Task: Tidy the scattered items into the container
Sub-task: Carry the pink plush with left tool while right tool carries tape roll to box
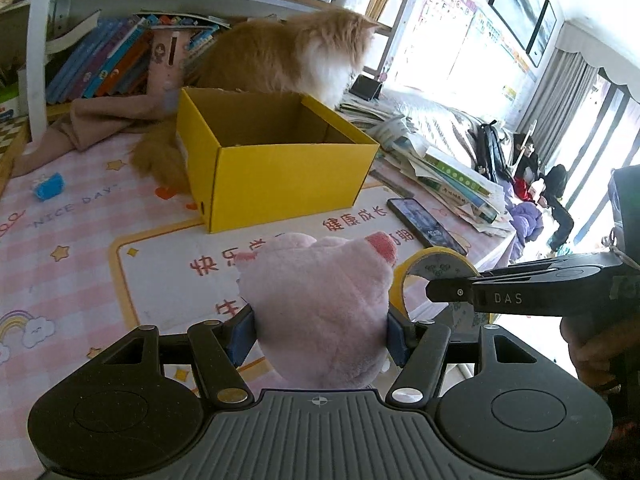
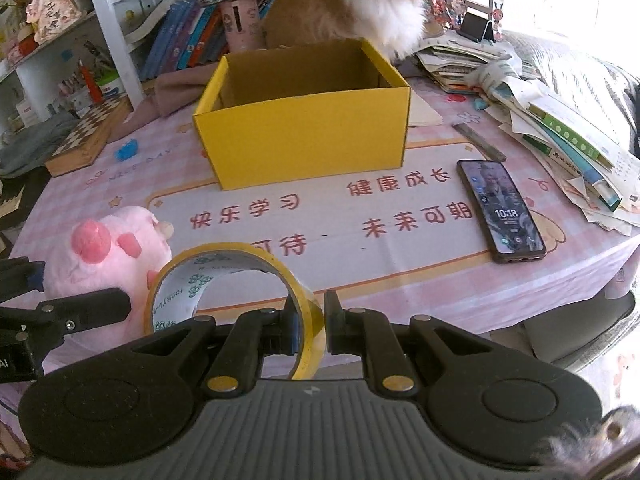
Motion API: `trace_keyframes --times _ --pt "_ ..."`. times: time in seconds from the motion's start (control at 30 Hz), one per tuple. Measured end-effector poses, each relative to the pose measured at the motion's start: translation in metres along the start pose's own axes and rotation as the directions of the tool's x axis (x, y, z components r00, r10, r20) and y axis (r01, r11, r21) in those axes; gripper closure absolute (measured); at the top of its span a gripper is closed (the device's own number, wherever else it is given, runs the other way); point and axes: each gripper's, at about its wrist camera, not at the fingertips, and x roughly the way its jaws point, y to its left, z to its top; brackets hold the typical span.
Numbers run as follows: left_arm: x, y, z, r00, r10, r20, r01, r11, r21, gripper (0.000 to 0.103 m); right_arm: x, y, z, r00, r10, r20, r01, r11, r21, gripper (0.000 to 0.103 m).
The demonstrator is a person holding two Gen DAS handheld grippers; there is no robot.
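Left gripper (image 1: pixel 322 334) clamped at mid-width on a soft pink plush pig (image 1: pixel 320 304), blue pads sunk into its sides. Right gripper (image 2: pixel 310 326) nearly shut, pinching the wall of a yellow roll of adhesive tape (image 2: pixel 224 280), ring upright. Both lifted clear of the pink checked desk mat (image 2: pixel 400 264), probably to be carried to the open yellow cardboard box (image 2: pixel 304 136) ahead. Fluffy ginger-and-white cat (image 1: pixel 288 56) just behind the box. "NICE DAY" printed on mat; black smartphone (image 2: pixel 500 210) showing 10:18; "DAS" on gripper finger.
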Motion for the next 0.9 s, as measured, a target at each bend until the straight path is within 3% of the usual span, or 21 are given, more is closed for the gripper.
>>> trace_keyframes --times 0.5,0.7,0.9 --pt "0.051 -0.029 0.034 0.998 0.053 -0.015 -0.053 0.999 0.011 0.039 0.031 -0.056 0.040 0.999 0.040 -0.009 -0.040 0.999 -0.015 0.091" --pt "0.060 -0.032 0.054 0.995 0.093 0.043 -0.092 0.996 -0.004 0.039 0.044 -0.072 0.067 0.996 0.086 0.024 -0.085 0.996 -0.042 0.091" --pt "0.068 -0.038 0.085 0.979 0.178 0.103 -0.180 0.983 0.018 0.038 0.052 -0.083 0.103 0.986 0.144 0.084 -0.135 0.986 -0.100 0.091"
